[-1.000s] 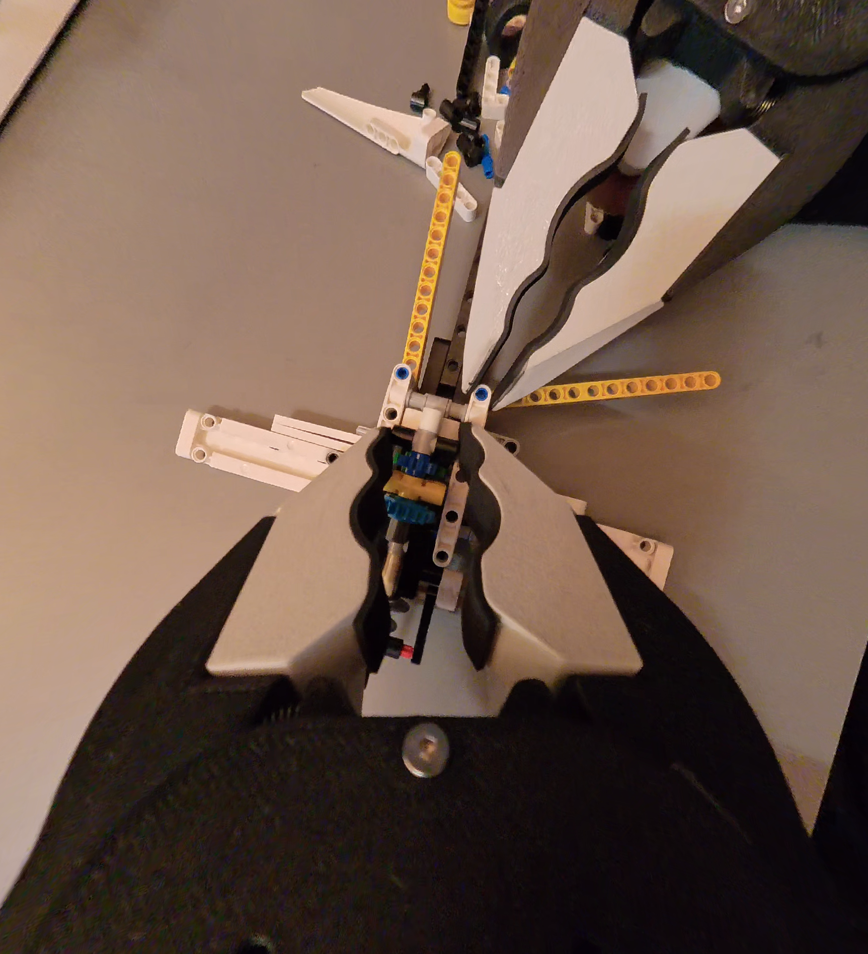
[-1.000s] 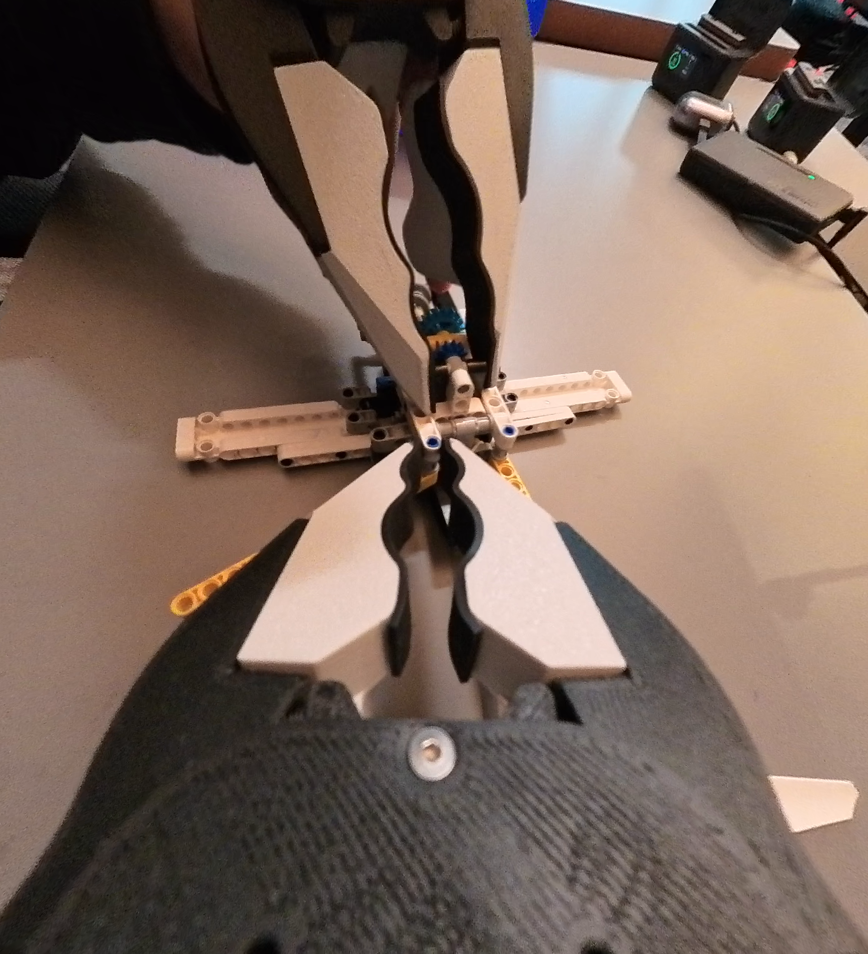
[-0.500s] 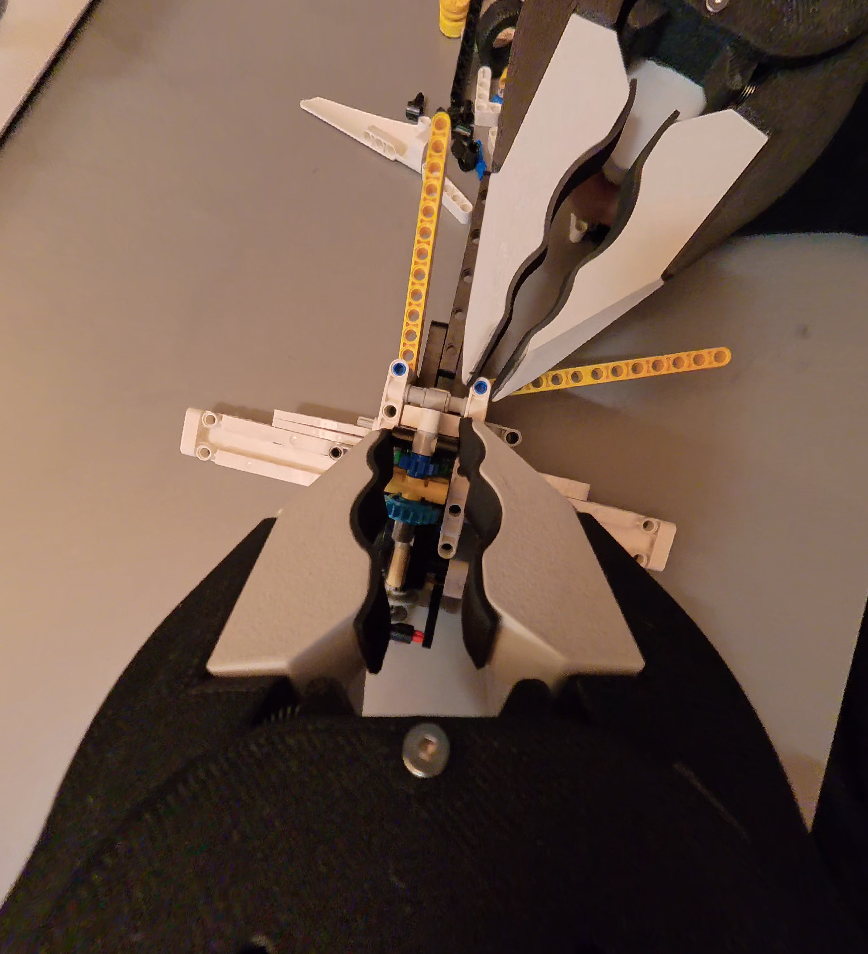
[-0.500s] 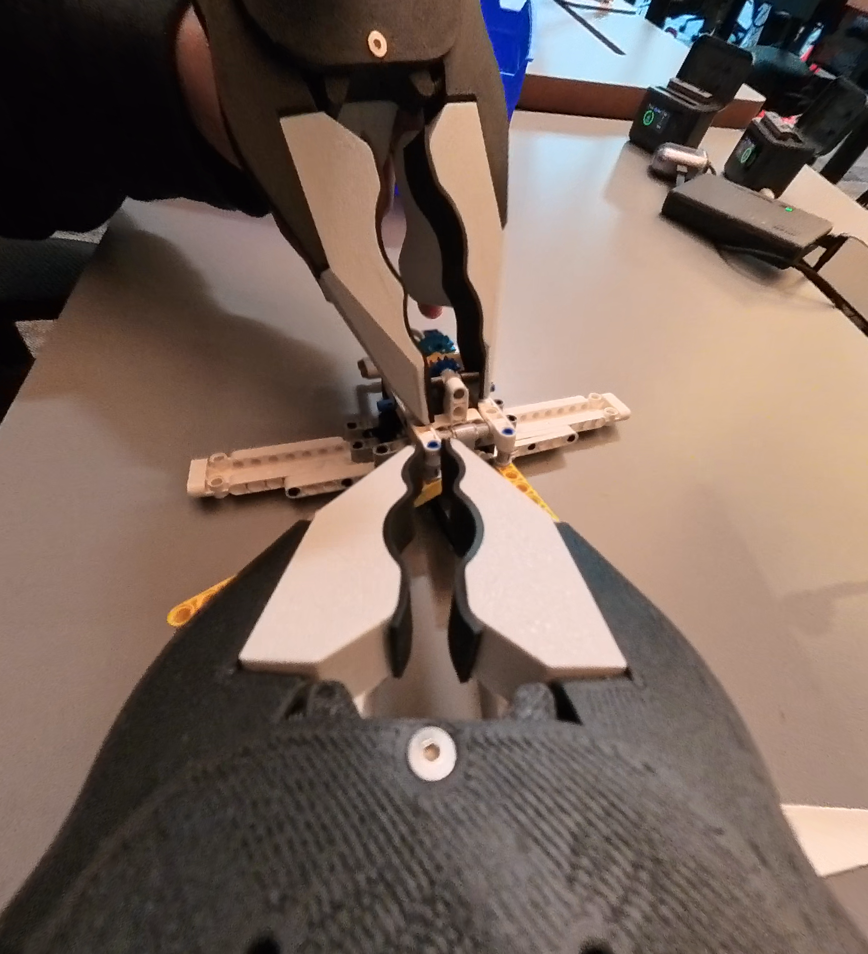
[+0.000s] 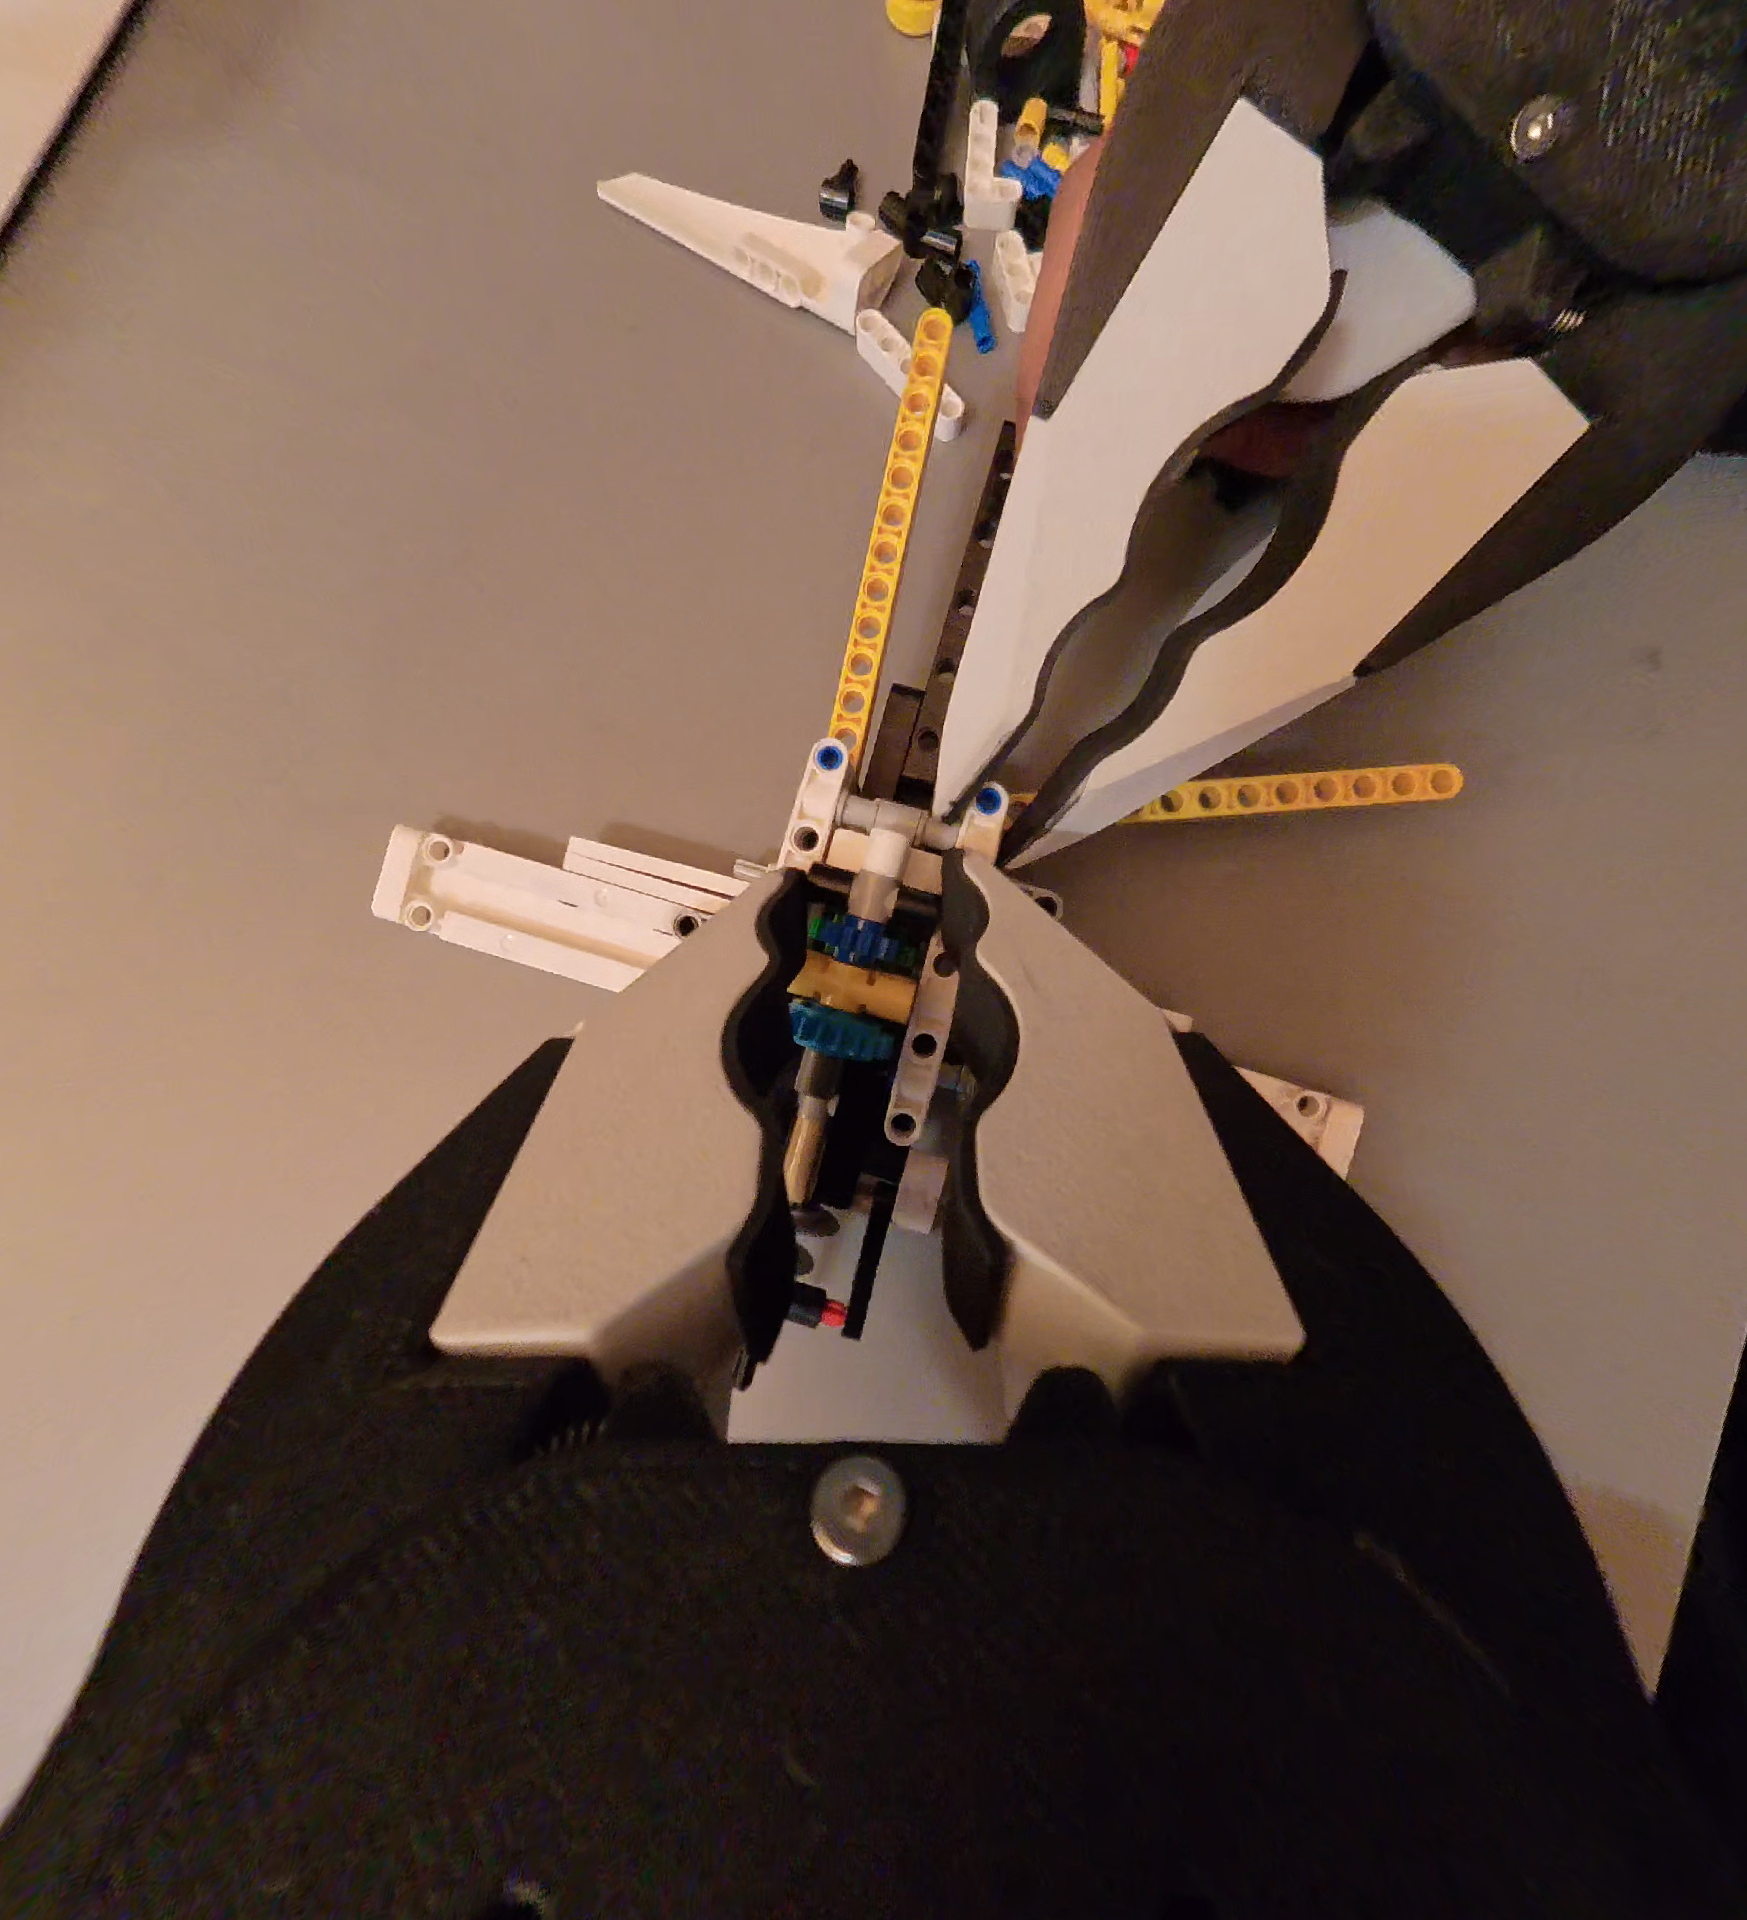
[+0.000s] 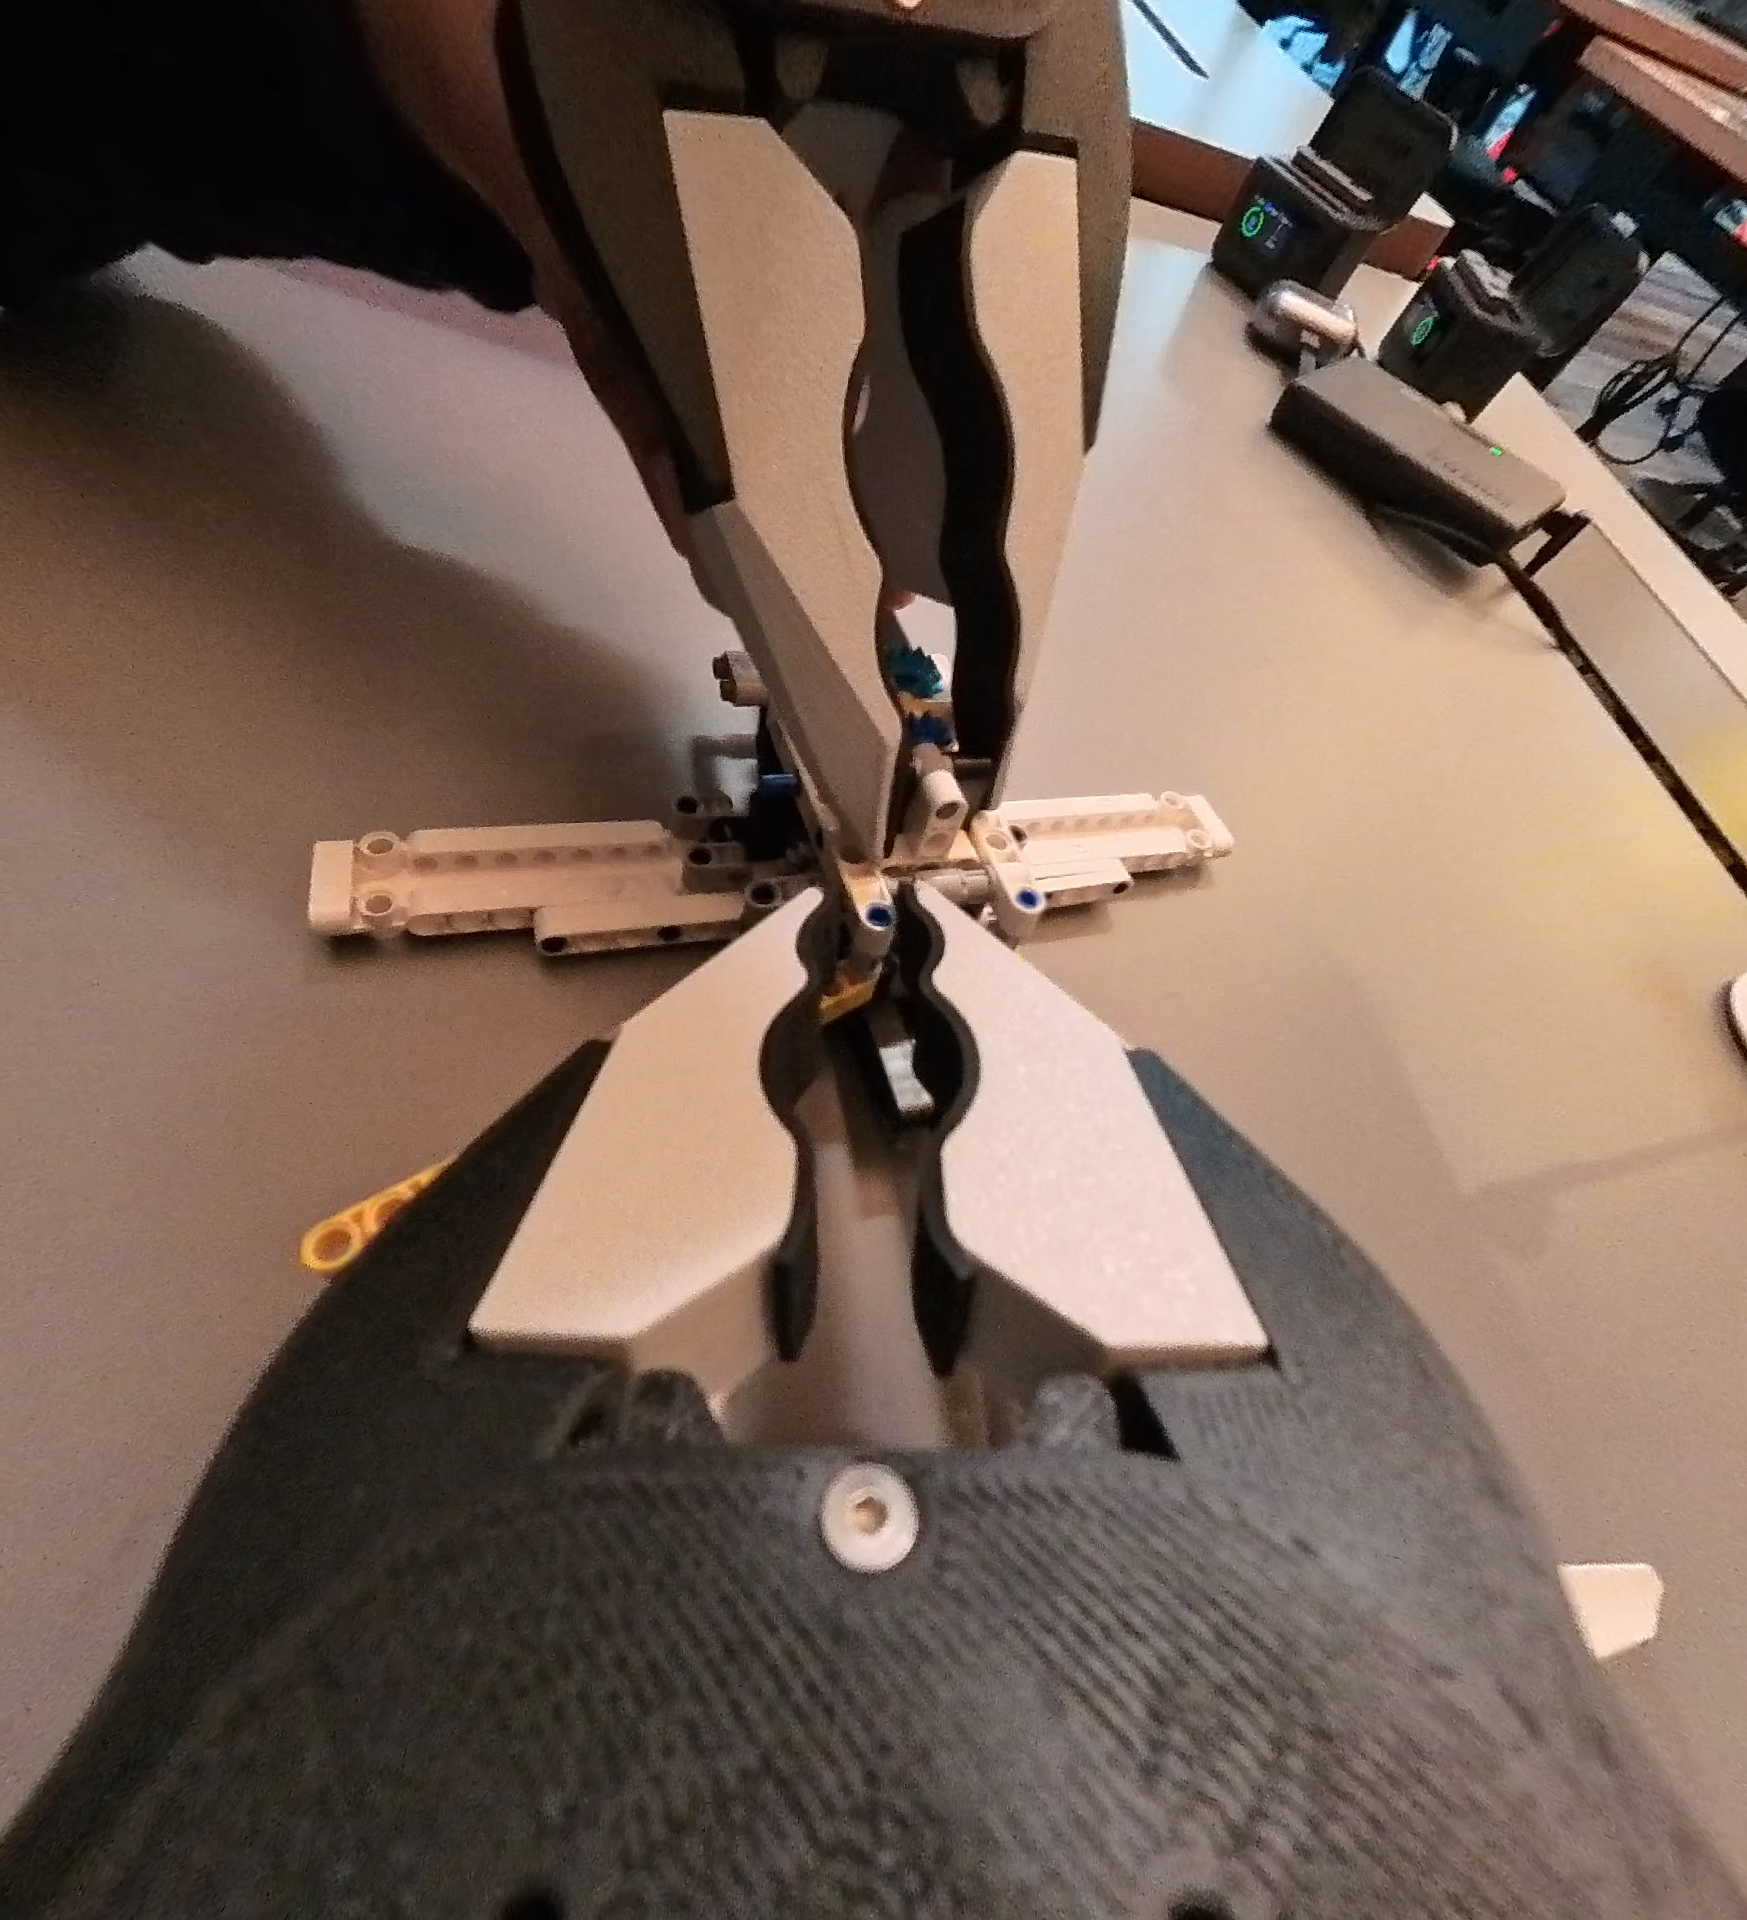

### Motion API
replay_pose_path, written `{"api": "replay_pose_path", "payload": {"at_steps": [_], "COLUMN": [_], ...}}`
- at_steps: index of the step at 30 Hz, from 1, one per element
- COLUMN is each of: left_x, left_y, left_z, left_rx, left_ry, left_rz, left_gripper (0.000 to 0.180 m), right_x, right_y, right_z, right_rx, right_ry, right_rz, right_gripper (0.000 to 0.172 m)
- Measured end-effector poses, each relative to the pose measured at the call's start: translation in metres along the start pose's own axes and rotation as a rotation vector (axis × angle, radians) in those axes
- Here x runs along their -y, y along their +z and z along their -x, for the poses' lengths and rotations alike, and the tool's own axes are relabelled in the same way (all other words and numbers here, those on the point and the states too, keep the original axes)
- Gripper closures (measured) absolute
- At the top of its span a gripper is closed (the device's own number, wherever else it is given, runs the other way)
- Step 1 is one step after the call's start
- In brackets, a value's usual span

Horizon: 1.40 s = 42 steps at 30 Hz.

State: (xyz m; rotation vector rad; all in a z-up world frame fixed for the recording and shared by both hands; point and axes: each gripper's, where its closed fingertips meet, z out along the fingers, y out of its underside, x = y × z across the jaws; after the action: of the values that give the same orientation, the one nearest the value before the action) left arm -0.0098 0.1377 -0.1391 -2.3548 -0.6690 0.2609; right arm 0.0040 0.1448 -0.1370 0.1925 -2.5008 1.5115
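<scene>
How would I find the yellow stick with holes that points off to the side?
Start at the grey table and find the building-brick model clamped in the left tool. Just past the right tool, a yellow holed beam lies flat, pointing right. The other yellow beam runs away toward the loose bricks.

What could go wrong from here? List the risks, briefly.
1. The left gripper clamps the brick model around its gears; a twist could pop pieces apart.
2. The right gripper straddles a small white connector. Whether its pads press on it is unclear, so it may slip off.
3. Its fingers lie close over the yellow beam and could knock it.
</scene>
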Motion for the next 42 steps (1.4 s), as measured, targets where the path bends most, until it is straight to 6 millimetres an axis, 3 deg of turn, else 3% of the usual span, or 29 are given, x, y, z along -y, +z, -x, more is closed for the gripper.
{"api": "replay_pose_path", "payload": {"at_steps": [5, 9, 28, 33, 37, 42], "left_x": [0.003, 0.007, 0.008, 0.008, 0.008, 0.007], "left_y": [0.002, 0.003, 0.003, 0.003, 0.002, 0.001], "left_z": [0.002, 0.006, -0.001, 0.001, 0.001, 0.004], "left_rx": [0.048, 0.181, 0.154, 0.185, 0.172, 0.203], "left_ry": [-0.036, 0.05, 0.026, 0.022, -0.005, -0.008], "left_rz": [-0.022, -0.032, -0.064, -0.093, -0.124, -0.123], "left_gripper": [0.156, 0.159, 0.159, 0.158, 0.157, 0.153], "right_x": [-0.001, 0.0, 0.001, 0.0, 0.004, 0.01], "right_y": [-0.002, -0.003, -0.006, -0.007, -0.026, -0.048], "right_z": [0.0, 0.001, 0.012, 0.006, -0.005, -0.021], "right_rx": [0.025, 0.031, 0.093, -0.018, -0.102, -0.14], "right_ry": [0.055, 0.073, 0.04, 0.007, -0.001, 0.124], "right_rz": [0.013, -0.005, 0.01, 0.03, -0.056, -0.181], "right_gripper": [0.164, 0.167, 0.166, 0.166, 0.166, 0.166]}}
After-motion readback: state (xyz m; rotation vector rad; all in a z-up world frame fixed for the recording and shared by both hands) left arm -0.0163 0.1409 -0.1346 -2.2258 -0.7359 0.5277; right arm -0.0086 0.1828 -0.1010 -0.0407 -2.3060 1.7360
